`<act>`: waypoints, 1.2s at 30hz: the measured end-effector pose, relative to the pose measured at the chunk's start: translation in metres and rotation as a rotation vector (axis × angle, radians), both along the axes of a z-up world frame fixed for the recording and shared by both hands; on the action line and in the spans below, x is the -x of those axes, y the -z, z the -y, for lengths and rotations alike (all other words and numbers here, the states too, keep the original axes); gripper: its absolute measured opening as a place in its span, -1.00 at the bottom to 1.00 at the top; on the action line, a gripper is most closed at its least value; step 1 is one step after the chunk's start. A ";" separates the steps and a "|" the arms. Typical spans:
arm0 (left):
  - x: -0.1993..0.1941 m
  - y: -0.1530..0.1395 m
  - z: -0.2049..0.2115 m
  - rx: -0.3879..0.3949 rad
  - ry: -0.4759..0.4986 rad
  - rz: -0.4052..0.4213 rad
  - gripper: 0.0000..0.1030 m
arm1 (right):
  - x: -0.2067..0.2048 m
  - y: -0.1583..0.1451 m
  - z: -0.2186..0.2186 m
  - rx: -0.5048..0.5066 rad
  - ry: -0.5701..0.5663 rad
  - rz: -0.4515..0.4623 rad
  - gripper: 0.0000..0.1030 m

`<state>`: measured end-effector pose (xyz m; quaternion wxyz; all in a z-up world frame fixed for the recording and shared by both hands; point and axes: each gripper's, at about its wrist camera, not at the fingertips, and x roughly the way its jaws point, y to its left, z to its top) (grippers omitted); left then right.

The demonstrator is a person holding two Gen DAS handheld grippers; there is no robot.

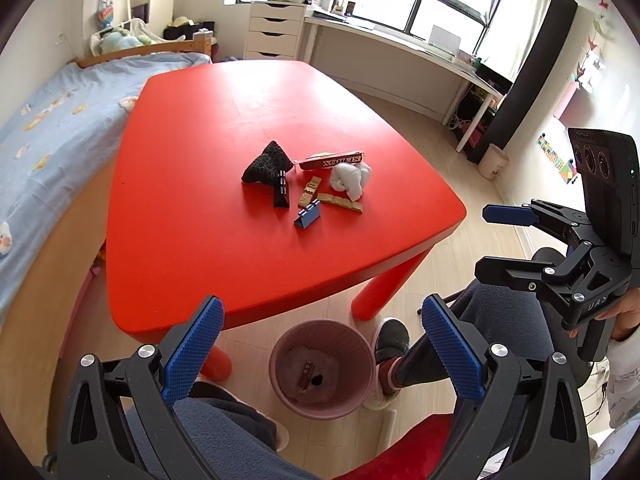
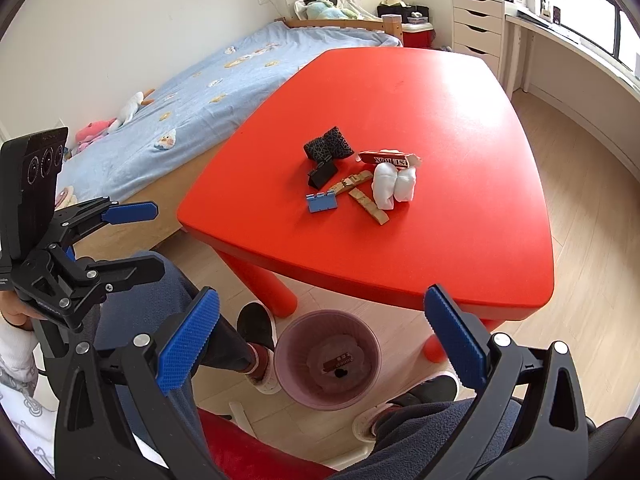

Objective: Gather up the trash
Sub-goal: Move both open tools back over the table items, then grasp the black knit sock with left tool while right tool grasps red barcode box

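Both my tongs stand wide with nothing between the pads. The left gripper hangs over my lap, near the front edge of the red table, and the right gripper sits level with it on the right; each also shows at the edge of the other's view, spread just as wide. Directly below and between them the pink bin stands on the floor, just in front of the table's near edge and beside the person's slippered feet. It already holds a red wrapper and some pale scraps.

The trash lies in 1 tight cluster near the middle of the table, well apart from both tongs: a black patterned pouch, a long red box, a crumpled white tissue, 2 tan wooden clips, a black binder clip and a blue binder clip.

My worry is that crowding. The pieces touch or nearly touch, so wide pads coming down on the tissue could nudge the red box or scatter the clips, and a shoved clip may skate off the smooth top to the floor. I judge the flat wooden clips hardest to pinch and likely to slip out mid-carry. The bin mouth is small and half under the table edge, so a release made too far forward would land on the table's near edge or the feet.
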<state>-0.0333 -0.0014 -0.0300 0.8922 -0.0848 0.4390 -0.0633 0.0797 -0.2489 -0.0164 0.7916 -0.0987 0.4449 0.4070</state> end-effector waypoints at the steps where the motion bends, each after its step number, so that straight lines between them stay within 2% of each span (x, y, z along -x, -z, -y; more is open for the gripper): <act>1: -0.003 -0.002 -0.002 -0.004 -0.001 0.005 0.85 | -0.003 -0.002 -0.002 0.001 -0.001 0.007 0.95; 9: -0.038 -0.019 -0.014 -0.044 0.015 0.042 0.85 | -0.039 -0.023 -0.019 0.022 -0.025 0.080 0.95; 16: -0.075 -0.025 -0.027 -0.065 0.038 0.039 0.85 | -0.082 -0.028 -0.036 0.065 -0.058 0.112 0.94; 26: -0.133 -0.020 -0.044 -0.066 0.095 -0.010 0.85 | -0.137 -0.019 -0.066 0.130 -0.151 0.084 0.94; 33: -0.170 -0.002 -0.050 -0.068 0.133 -0.077 0.85 | -0.161 -0.004 -0.088 0.169 -0.213 0.029 0.93; 35: -0.179 0.005 -0.051 -0.059 0.145 -0.099 0.85 | -0.168 0.002 -0.092 0.180 -0.223 0.007 0.90; 36: -0.184 0.008 -0.051 -0.052 0.150 -0.111 0.85 | -0.169 0.005 -0.094 0.186 -0.231 -0.004 0.82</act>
